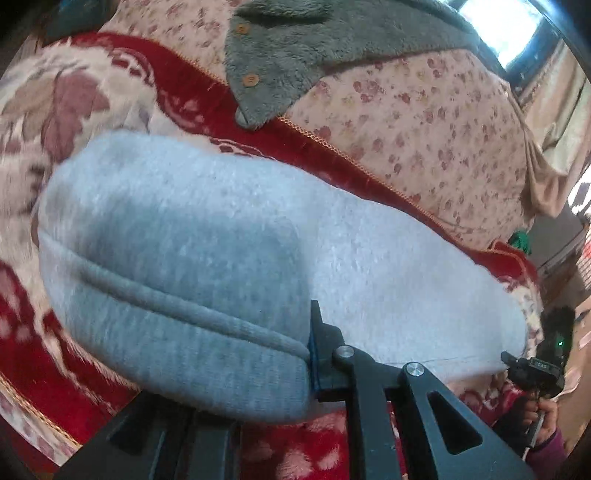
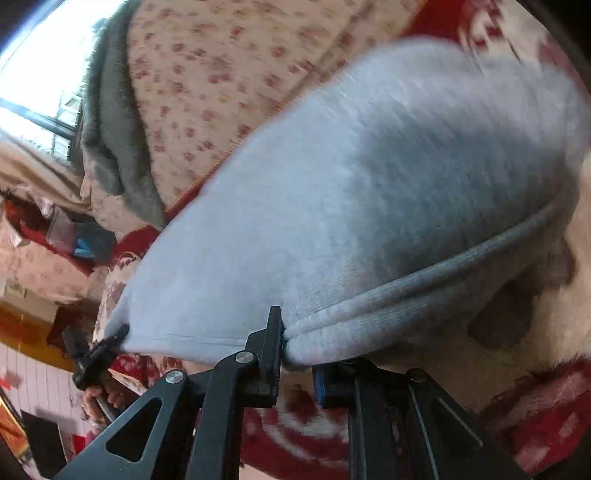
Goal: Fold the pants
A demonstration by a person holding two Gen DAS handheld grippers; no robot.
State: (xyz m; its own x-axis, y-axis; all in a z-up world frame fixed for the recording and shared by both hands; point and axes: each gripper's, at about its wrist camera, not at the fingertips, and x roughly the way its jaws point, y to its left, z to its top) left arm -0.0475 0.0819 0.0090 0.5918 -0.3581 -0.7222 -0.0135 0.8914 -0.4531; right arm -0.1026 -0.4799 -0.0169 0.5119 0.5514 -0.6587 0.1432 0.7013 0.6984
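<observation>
Light grey knit pants (image 1: 229, 251) hang stretched between my two grippers above a red and cream floral blanket (image 1: 48, 332). My left gripper (image 1: 291, 354) is shut on the ribbed hem of the pants at one corner. My right gripper (image 2: 291, 350) is shut on the ribbed hem (image 2: 424, 284) at the other corner. The pants (image 2: 332, 192) fill the middle of the right wrist view. The right gripper shows at the far right of the left wrist view (image 1: 517, 363), pinching the cloth. The left gripper shows at the left of the right wrist view (image 2: 110, 339).
A grey fleece garment with wooden buttons (image 1: 288, 62) lies on a pink floral cover (image 1: 424, 129) behind the pants. A bright window (image 1: 506, 26) is at the back. Clutter and a tiled floor (image 2: 40, 380) show beside the bed.
</observation>
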